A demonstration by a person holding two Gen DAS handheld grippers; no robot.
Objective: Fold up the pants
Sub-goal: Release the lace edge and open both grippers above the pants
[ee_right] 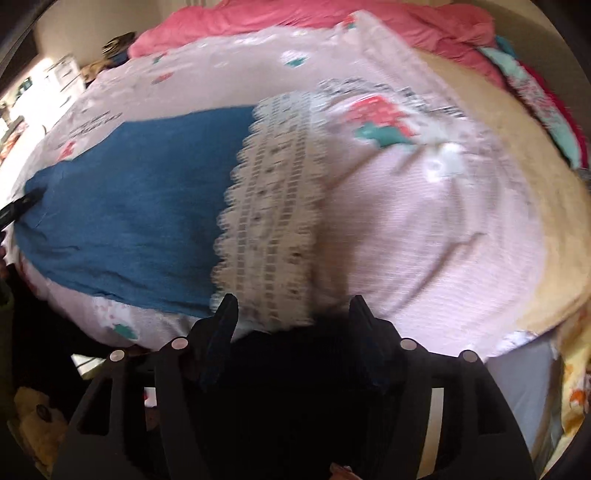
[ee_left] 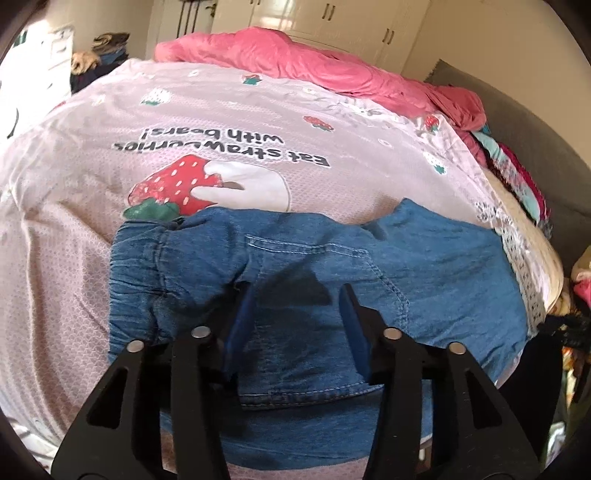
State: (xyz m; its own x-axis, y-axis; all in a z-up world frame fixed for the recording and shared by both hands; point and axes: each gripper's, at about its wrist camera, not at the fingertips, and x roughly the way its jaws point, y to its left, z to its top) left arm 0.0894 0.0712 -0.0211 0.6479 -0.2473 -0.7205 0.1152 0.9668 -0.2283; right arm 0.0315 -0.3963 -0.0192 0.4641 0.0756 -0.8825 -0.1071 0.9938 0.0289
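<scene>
Your left gripper (ee_left: 299, 295) is hovering part-open and empty over the pants (ee_left: 314, 266) lying on the bed (ee_left: 74, 240), your right gripper (ee_right: 293, 306) is gaping empty beside them, and closing shallow risks pinching one layer and skewing the fold.

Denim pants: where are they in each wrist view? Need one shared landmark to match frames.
Left wrist: pants fill the lower centre, under the left gripper.
Right wrist: pants lie left of centre, beside the lace trim.
Shared landmark: pink quilt along the top edge.
</scene>
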